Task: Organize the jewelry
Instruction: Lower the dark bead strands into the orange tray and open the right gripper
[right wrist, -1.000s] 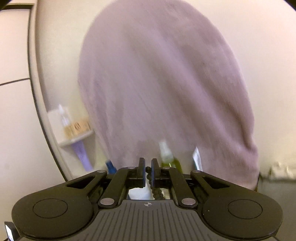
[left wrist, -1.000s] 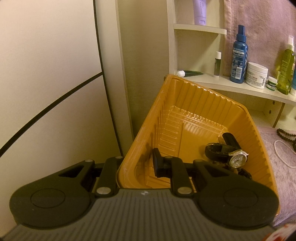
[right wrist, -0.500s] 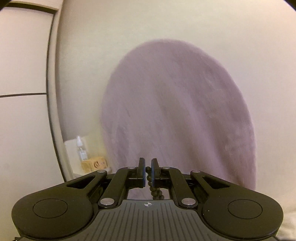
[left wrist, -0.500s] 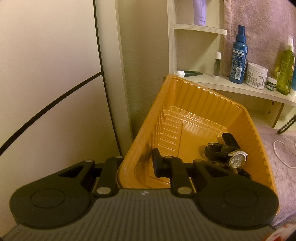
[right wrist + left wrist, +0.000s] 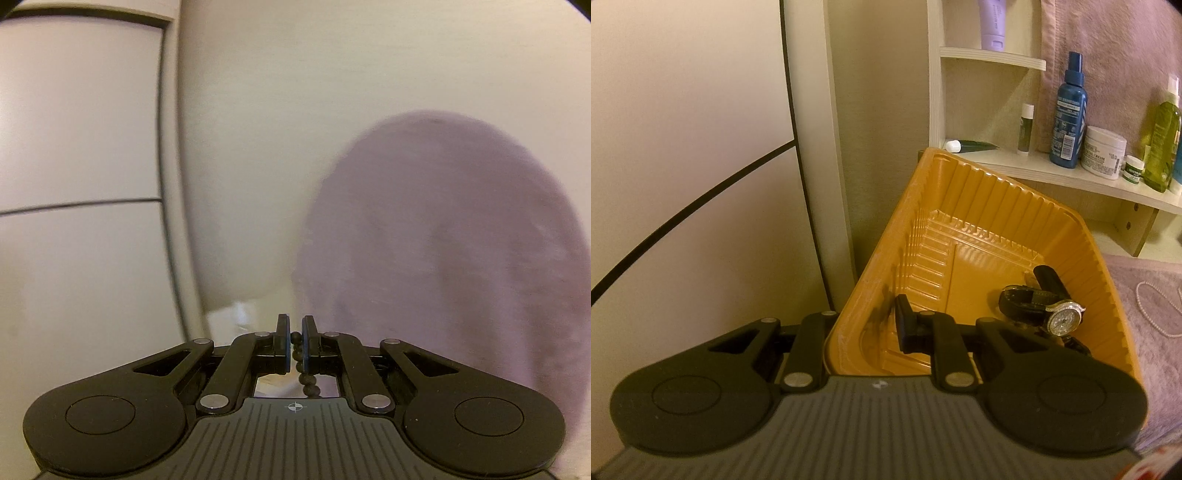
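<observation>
Strand of dark beads (image 5: 295, 349) pinched between right tongs (image 5: 295, 325), dangling below.

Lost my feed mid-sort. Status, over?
Left gripper shut on orange tray wall, tray tilted. Right gripper shut on dark bead strand. Watch in tray, pearl strand on cloth. Nothing seen in the way.

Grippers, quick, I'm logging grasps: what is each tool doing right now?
Left tool: closed on the near wall of the ribbed orange plastic tray.
Right tool: closed on a string of small dark beads.
</observation>
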A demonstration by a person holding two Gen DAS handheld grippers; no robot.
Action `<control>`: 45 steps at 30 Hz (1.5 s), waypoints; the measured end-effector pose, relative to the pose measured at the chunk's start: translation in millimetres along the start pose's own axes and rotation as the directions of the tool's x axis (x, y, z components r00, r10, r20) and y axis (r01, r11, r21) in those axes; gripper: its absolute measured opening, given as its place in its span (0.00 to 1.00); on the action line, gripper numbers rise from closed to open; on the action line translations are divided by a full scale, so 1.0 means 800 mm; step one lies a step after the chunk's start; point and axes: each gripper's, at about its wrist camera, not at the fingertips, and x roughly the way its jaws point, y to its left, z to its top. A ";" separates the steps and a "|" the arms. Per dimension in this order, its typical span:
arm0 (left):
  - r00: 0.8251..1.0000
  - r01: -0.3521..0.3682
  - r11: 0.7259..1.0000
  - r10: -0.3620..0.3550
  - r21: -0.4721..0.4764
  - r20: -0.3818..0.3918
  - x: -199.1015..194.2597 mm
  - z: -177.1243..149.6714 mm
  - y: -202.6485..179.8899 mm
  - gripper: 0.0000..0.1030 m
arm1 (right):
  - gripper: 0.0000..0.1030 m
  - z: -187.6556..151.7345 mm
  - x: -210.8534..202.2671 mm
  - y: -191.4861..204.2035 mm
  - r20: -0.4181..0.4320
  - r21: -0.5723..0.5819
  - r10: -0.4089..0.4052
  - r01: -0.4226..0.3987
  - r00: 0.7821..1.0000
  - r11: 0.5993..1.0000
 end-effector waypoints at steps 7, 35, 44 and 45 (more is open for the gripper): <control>1.000 0.004 1.000 -0.004 -0.001 -0.002 0.000 0.001 0.001 0.16 | 0.06 0.000 0.044 0.046 0.016 0.047 0.177 -0.177 0.984 0.983; 1.000 0.024 1.000 -0.024 -0.012 -0.003 -0.003 0.004 0.008 0.14 | 0.06 -0.350 0.192 0.050 -0.520 0.382 0.284 -0.078 0.806 0.921; 1.000 0.024 1.000 -0.024 -0.007 -0.003 -0.003 0.005 0.009 0.14 | 0.30 -0.355 0.188 0.037 -0.517 0.333 0.213 -0.034 0.829 0.942; 1.000 0.024 1.000 -0.024 -0.007 -0.003 -0.003 0.005 0.009 0.14 | 0.39 -0.353 0.184 0.034 -0.506 0.338 0.210 -0.032 0.837 0.941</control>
